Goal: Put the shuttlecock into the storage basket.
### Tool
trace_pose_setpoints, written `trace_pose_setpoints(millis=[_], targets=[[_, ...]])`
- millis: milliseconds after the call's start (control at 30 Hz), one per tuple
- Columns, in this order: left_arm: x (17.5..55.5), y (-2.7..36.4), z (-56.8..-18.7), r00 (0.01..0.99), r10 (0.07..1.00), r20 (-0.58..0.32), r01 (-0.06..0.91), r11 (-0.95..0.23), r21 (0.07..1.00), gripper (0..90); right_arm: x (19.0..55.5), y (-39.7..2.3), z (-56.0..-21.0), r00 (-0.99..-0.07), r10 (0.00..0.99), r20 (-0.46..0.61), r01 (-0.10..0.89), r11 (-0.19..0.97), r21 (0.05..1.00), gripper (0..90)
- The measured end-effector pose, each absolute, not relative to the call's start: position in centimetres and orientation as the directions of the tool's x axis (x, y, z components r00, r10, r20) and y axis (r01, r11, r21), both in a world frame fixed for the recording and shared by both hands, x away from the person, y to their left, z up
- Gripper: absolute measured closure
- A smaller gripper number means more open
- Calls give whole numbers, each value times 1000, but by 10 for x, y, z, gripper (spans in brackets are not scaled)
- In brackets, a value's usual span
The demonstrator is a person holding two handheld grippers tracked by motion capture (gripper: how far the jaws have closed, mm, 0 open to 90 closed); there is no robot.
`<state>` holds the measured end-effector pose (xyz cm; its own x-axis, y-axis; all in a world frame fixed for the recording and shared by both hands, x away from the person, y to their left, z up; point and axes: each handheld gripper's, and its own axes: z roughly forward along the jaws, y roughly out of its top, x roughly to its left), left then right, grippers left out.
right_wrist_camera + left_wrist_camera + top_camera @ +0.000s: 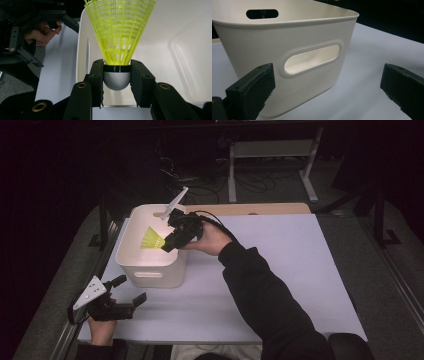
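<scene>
Shuttlecock axis: the yellow shuttlecock (117, 32) runs straight out along the right gripper (117, 75), grey cork end back between the jaws, flared skirt leading away from the hand. In the high view the skirt (151, 239) points left and slightly down into the bin.
Where it is: just above the open mouth of the white bin (150, 277), inside its rim line, off the floor of the bin.
Bin: a white plastic tub with a slot handle in each end wall (312, 58), standing on the pale table (280, 270). Its inside looks bare where I can see it.
Right gripper: jaws part closed, pads pressed on either side of the cork, black band level with the pad tips.
Left gripper: (120, 296) low on the table near the bin's near wall, jaws spread wide, nothing between them.
</scene>
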<state>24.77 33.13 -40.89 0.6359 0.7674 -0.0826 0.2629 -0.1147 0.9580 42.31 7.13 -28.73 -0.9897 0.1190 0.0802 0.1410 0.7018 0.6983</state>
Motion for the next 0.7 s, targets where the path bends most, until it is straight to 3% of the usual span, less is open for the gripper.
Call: trace_pose_setpoints(millis=[700], targets=[[248,331,-409,637,766,-82,262,-115,958,0,426,85,-309,-988,104,116,155,712,685,631]])
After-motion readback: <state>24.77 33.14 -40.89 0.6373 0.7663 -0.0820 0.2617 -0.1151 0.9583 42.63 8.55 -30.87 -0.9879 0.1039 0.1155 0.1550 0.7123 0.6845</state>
